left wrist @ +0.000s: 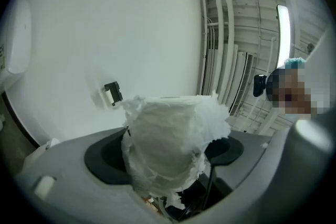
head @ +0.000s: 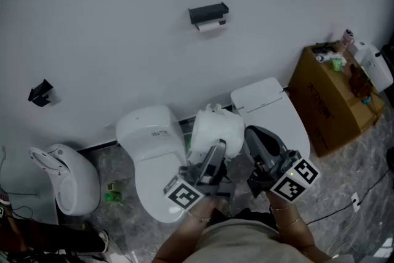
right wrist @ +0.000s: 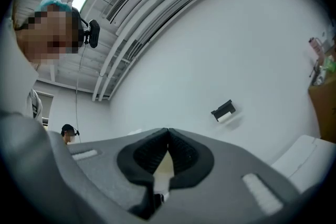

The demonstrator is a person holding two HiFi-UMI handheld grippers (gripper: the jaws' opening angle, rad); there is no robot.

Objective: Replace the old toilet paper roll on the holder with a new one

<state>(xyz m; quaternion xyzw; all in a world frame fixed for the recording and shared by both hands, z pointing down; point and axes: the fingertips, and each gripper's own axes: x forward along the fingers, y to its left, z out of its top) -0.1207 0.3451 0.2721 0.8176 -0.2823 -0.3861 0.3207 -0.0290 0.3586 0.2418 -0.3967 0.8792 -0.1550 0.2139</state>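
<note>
Left gripper (left wrist: 169, 157): jaws clamped on the new toilet paper roll (left wrist: 173, 136), pads pressing its sides. The roll stands upright between them, with a ragged, torn outer wrap. It is carried high and forward, probably so the core stays free for threading onto the holder.

Right gripper (right wrist: 168, 150): jaws pressed together, nothing between them. Likely kept empty to take off the old roll.

Toilet paper holder (head: 208, 12): black, mounted on the white wall (head: 123, 40), well apart from both grippers. A slim white old roll (head: 211, 26) hangs just under its cover, so the removal step is not yet done.

Two white toilets below in the head view, one (head: 148, 138) under the left gripper, the other (head: 274, 101) beside the right gripper. Cardboard box (head: 329, 101) to the right, with bottles on top.

Judgement: approach phase. The new roll is in hand and the exchange has not begun.
</note>
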